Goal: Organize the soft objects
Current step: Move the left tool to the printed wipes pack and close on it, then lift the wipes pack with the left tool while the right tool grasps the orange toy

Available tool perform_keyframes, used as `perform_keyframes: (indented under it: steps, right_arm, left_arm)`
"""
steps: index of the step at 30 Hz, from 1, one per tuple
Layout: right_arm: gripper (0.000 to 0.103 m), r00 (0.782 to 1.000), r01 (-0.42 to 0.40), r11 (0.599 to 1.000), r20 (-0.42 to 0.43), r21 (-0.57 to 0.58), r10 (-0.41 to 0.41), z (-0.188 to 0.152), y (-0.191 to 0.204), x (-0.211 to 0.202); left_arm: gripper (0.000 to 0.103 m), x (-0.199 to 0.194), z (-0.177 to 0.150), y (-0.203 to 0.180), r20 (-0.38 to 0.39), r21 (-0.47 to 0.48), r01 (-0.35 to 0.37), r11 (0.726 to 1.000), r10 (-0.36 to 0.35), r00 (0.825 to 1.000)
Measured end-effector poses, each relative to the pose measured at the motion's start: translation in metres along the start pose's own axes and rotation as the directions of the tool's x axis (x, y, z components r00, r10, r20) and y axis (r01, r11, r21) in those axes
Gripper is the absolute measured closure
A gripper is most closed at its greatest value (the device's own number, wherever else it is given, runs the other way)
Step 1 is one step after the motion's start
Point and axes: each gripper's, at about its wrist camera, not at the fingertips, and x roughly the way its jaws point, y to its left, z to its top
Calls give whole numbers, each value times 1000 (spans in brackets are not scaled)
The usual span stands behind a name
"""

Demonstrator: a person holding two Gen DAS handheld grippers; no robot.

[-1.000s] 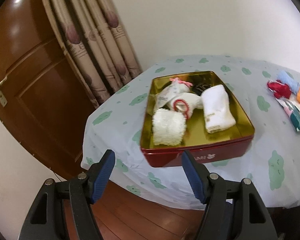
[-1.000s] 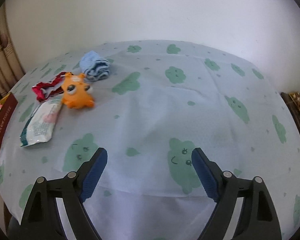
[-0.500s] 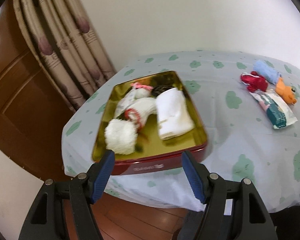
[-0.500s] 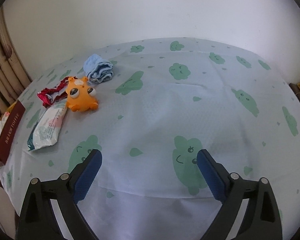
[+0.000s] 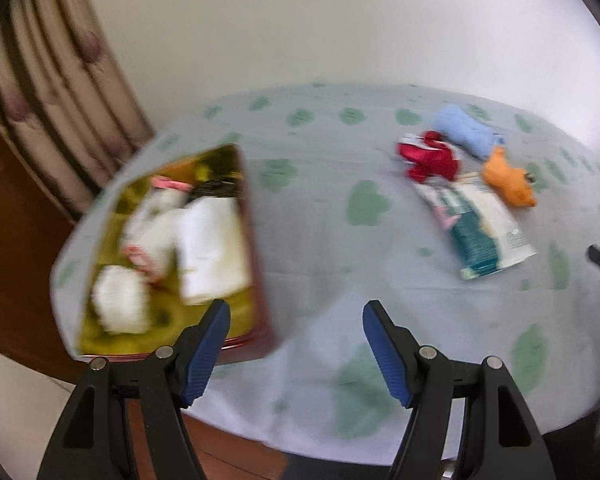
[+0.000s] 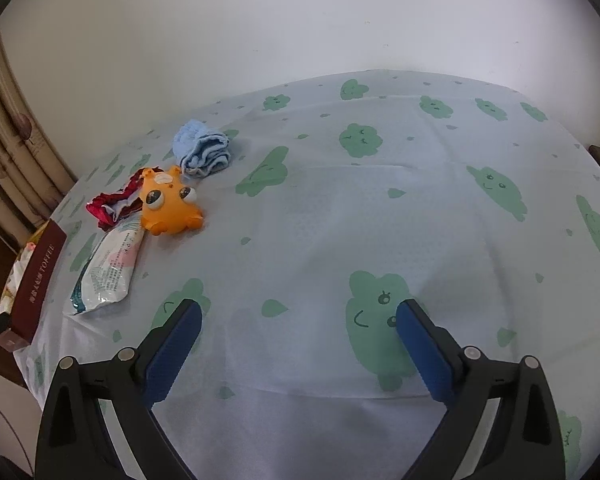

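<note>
Left claw swung from the tin toward the loose items; right claw widening over bare cloth.

The left claw [image 5: 296, 346] is seen empty with jaws apart, and the view is blurred by its sideways sweep: the tin [image 5: 256, 236], centred ahead of it a second ago, is now set off to its left, just past the left finger. The loose items are brought ahead and to its right: red cloth [image 5: 430, 156], blue cloth [image 5: 462, 130], orange toy [image 5: 508, 180] and packet [image 5: 476, 228]. The right claw [image 6: 298, 334] is opening wider than before, with nothing between the jaws; the same items lie well ahead to its left. Nothing is gripped. A pickup of a loose item for the tin is judged to be next.
</note>
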Motion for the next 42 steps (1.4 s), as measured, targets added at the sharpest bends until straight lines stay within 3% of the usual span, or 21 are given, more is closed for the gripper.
perform_keyframes:
  steps: [3,9,11,14,15,16,20,24,28,35,38,42]
  right_arm:
    - [5,1000,-13,1000,5,8,13,0,-1,-1]
    - [4,999,-53,998,8,28,52,1,-6,-2]
    - [4,998,-65,997,8,32,65,1,-7,-2]
    - [4,997,-83,996,4,39,83,1,-9,-1]
    - [4,996,-88,995,3,42,88,1,-9,-1]
    - [4,995,-97,994,2,47,97,2,-10,-1]
    - [4,993,-119,991,-6,69,119,2,-14,1]
    - [4,990,-141,986,-5,89,142,3,-18,1]
    - [3,988,-151,984,-6,94,153,3,-19,2]
    - [2,987,-159,982,-10,101,161,3,-20,3]
    - [2,987,-158,982,-10,101,160,4,-20,3]
    - [2,987,-158,982,-11,101,160,4,-20,2]
  left_arm:
    - [32,10,16,-19,-39,4,99,995,-99,994]
    - [32,32,46,-62,-81,72,206,976,-200,976]
    - [32,51,59,-70,-135,32,277,960,-270,953]
    - [32,83,72,-70,-220,-114,407,906,-423,879]
    - [32,90,75,-70,-235,-145,417,897,-441,866]
    - [32,98,78,-73,-254,-163,419,893,-448,857]
    - [32,105,89,-88,-263,-119,424,898,-441,858]
    - [32,119,99,-102,-311,-108,436,893,-447,839]
    - [23,132,106,-106,-335,-163,434,886,-463,820]
    - [18,126,105,-140,-363,-16,336,942,-319,876]
    - [19,125,100,-136,-325,-26,369,929,-357,875]
    - [36,114,94,-119,-281,-72,391,917,-395,875]
